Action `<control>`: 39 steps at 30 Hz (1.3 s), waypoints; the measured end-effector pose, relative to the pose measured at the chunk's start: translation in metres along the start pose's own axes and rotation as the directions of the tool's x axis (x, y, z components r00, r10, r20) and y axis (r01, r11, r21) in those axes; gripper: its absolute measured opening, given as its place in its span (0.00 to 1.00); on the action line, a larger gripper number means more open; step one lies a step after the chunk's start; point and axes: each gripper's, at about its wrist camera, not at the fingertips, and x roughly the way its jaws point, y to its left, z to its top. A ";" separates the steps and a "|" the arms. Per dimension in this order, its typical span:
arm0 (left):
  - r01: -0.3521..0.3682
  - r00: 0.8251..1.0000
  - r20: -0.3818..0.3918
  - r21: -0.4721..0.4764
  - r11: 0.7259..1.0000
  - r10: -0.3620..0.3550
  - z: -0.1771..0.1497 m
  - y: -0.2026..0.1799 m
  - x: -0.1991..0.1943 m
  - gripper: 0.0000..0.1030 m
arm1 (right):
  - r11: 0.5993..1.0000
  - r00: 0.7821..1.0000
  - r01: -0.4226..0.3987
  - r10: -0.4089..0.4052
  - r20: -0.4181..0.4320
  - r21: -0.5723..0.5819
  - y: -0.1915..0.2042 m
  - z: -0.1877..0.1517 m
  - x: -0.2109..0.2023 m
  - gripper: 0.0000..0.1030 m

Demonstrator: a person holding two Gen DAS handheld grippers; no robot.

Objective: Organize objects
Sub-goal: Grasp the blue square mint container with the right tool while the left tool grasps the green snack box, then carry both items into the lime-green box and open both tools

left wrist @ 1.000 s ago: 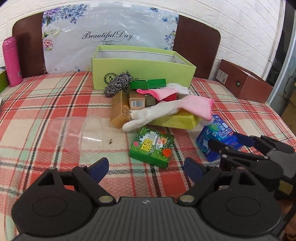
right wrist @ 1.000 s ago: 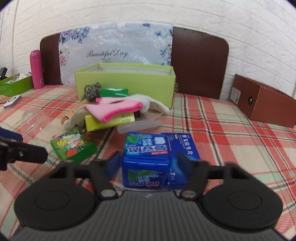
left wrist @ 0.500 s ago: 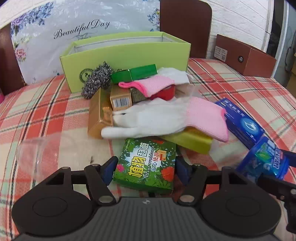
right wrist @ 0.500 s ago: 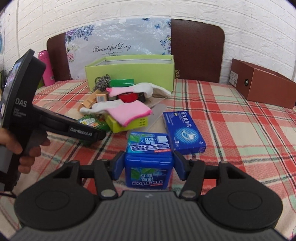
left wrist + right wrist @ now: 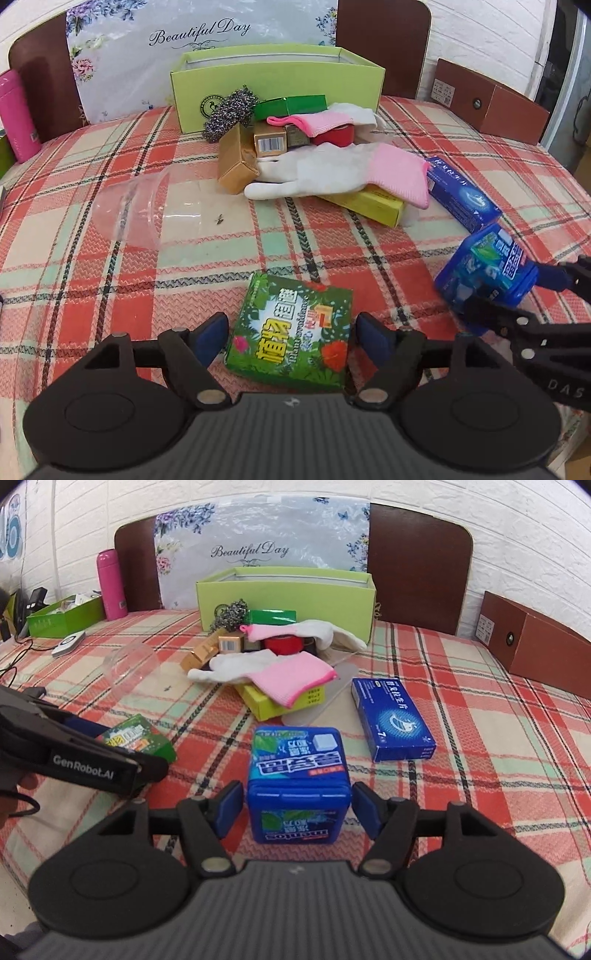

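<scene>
My left gripper (image 5: 291,338) is open, its blue pads on either side of a green flowered box (image 5: 291,338) that lies on the plaid tablecloth; the pads do not touch it. My right gripper (image 5: 298,806) is open around a blue mint box (image 5: 298,786), with gaps on both sides. That mint box also shows in the left wrist view (image 5: 485,269). A light green open box (image 5: 286,594) stands at the back. In front of it lies a pile: a white and pink glove (image 5: 340,173), a steel scourer (image 5: 229,112), small cartons and a yellow box (image 5: 369,205).
A flat blue box (image 5: 391,718) lies right of the pile. A clear plastic cup (image 5: 136,210) lies on its side at the left. A pink bottle (image 5: 110,583) and a green tray (image 5: 62,614) stand at far left. A brown box (image 5: 532,648) sits at right.
Both grippers have pulled back and up a little. The right gripper's pads, close against the mint box before, now stand apart from it. The left gripper's pads stay around the green box.
</scene>
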 end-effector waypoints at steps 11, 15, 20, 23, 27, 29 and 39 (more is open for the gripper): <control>0.012 1.000 0.006 -0.024 1.000 -0.012 0.001 0.002 -0.001 0.73 | 1.000 1.000 0.002 -0.002 -0.009 0.022 -0.004 0.001 0.007 0.61; 0.017 1.000 0.007 -0.023 1.000 -0.017 0.001 0.003 -0.001 0.67 | 1.000 1.000 -0.003 0.003 -0.008 0.015 -0.003 0.001 0.008 0.55; 0.030 0.999 0.011 -0.020 0.999 -0.030 0.001 0.005 -0.003 0.65 | 1.000 1.000 -0.006 0.006 -0.006 0.001 0.001 0.002 0.008 0.53; 0.055 0.998 0.035 -0.028 0.998 -0.054 0.005 0.008 -0.011 0.65 | 1.000 1.000 -0.020 0.020 -0.007 -0.003 0.002 0.005 0.005 0.53; 0.077 0.992 0.098 -0.015 0.997 -0.075 0.018 0.012 -0.032 0.65 | 0.998 0.998 -0.059 0.059 0.024 0.006 0.002 0.015 -0.005 0.53; 0.097 0.987 0.132 -0.015 0.995 -0.094 0.029 0.015 -0.042 0.65 | 0.998 0.996 -0.068 0.068 0.050 -0.001 0.001 0.024 -0.011 0.53; 0.184 0.936 0.310 -0.026 0.983 -0.167 0.118 0.023 -0.071 0.65 | 0.996 0.970 -0.074 0.083 0.229 -0.047 -0.020 0.114 -0.010 0.53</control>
